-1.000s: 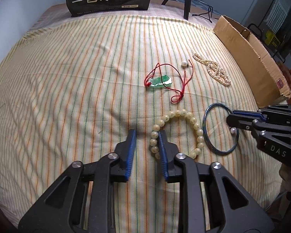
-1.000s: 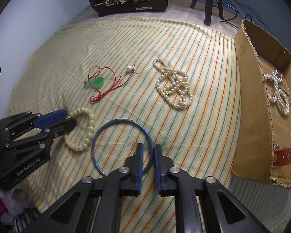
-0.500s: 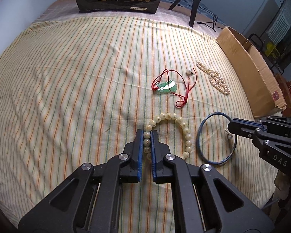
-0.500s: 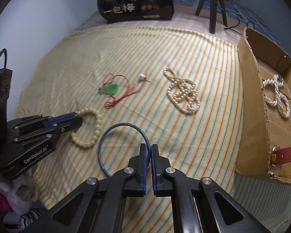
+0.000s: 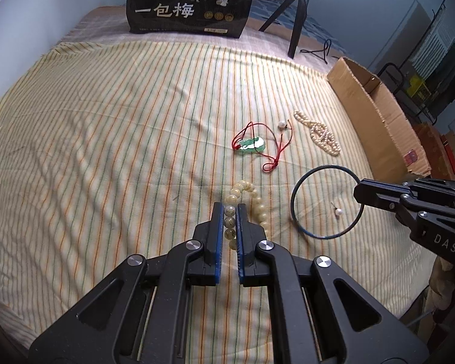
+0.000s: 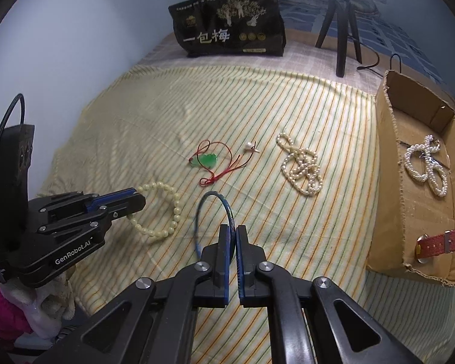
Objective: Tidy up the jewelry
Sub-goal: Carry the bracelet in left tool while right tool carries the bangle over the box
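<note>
My left gripper (image 5: 230, 209) is shut on a cream bead bracelet (image 5: 251, 195), which hangs lifted off the striped cloth; the same bracelet (image 6: 173, 209) shows at its tips (image 6: 138, 201) in the right wrist view. My right gripper (image 6: 233, 231) is shut on a thin blue bangle (image 6: 210, 195), raised and tilted; the bangle (image 5: 311, 179) meets that gripper (image 5: 359, 192) at the right of the left wrist view. On the cloth lie a green pendant on red cord (image 5: 253, 145), a pearl necklace (image 6: 303, 166) and a small pearl earring (image 5: 338, 211).
A cardboard box (image 6: 388, 157) at the right holds a pearl necklace (image 6: 426, 163) and a red watch strap (image 6: 436, 241). A black bag with gold print (image 6: 230, 33) and a tripod (image 6: 341, 27) stand at the far edge. The cloth's near edge drops off below both grippers.
Both grippers closed, the left on the bead bracelet and the right on the blue bangle, then rose. The bracelet now hangs stretched and the bangle tilts up off the cloth.
</note>
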A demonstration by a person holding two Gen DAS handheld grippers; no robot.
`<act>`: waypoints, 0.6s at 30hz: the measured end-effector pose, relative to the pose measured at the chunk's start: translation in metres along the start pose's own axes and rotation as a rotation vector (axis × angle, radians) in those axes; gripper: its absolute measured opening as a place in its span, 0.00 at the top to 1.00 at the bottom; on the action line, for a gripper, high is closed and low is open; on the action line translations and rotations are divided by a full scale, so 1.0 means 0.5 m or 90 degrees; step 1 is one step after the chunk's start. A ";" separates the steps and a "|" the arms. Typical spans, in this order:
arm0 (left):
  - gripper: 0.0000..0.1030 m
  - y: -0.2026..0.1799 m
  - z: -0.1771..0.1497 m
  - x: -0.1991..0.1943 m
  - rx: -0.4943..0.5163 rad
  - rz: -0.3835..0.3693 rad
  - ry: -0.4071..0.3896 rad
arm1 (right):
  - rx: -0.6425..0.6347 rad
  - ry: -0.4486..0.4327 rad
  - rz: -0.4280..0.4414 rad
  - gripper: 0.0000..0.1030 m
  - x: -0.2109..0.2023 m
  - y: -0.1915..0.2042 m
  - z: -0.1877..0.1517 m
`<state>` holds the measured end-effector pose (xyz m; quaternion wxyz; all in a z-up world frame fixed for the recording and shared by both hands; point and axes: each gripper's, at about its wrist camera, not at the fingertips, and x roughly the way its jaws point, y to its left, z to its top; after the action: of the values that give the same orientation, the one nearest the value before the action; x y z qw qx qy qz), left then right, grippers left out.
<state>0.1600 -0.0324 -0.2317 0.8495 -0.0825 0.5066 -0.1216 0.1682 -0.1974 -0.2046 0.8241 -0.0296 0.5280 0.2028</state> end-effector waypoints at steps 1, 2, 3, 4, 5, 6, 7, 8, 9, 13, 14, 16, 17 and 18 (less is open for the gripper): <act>0.95 0.002 0.001 -0.005 -0.002 -0.004 -0.001 | 0.000 -0.005 -0.001 0.99 -0.007 0.001 0.000; 0.95 0.002 0.001 -0.010 -0.005 -0.010 -0.002 | 0.002 -0.008 0.001 0.99 -0.012 0.000 -0.001; 0.95 0.002 0.001 -0.014 -0.008 -0.014 -0.003 | 0.004 -0.011 0.003 0.99 -0.017 -0.001 -0.002; 0.95 0.002 0.001 -0.019 -0.010 -0.018 -0.004 | 0.006 -0.015 0.006 0.99 -0.024 0.001 -0.002; 0.95 0.002 0.001 -0.023 -0.010 -0.019 -0.005 | 0.006 -0.019 0.011 0.99 -0.033 0.004 -0.004; 0.95 0.000 0.001 -0.027 -0.009 -0.021 -0.007 | 0.003 -0.023 0.012 0.99 -0.041 0.006 -0.006; 0.95 -0.001 0.001 -0.032 -0.007 -0.022 -0.010 | 0.001 -0.027 0.012 0.99 -0.048 0.009 -0.008; 0.95 -0.002 0.000 -0.035 -0.007 -0.022 -0.011 | -0.001 -0.031 0.013 0.99 -0.055 0.011 -0.010; 0.95 -0.004 0.001 -0.039 -0.005 -0.022 -0.013 | -0.003 -0.034 0.013 0.99 -0.061 0.012 -0.011; 0.95 -0.011 0.000 -0.055 -0.003 -0.024 -0.022 | -0.005 -0.049 0.011 0.99 -0.086 0.012 -0.017; 0.95 -0.012 -0.001 -0.060 -0.001 -0.025 -0.024 | -0.004 -0.053 0.011 0.99 -0.093 0.011 -0.018; 0.95 -0.019 0.001 -0.072 0.005 -0.027 -0.031 | -0.003 -0.061 0.010 0.99 -0.106 0.007 -0.020; 0.95 -0.022 0.002 -0.077 0.006 -0.029 -0.033 | -0.002 -0.067 0.008 0.99 -0.115 0.003 -0.021; 0.95 -0.026 0.004 -0.082 0.007 -0.033 -0.036 | -0.002 -0.072 0.007 0.99 -0.122 0.000 -0.022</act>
<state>0.1411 -0.0327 -0.1928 0.8605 -0.0943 0.4795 -0.1440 0.1367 -0.2187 -0.1554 0.8514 -0.0165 0.4807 0.2094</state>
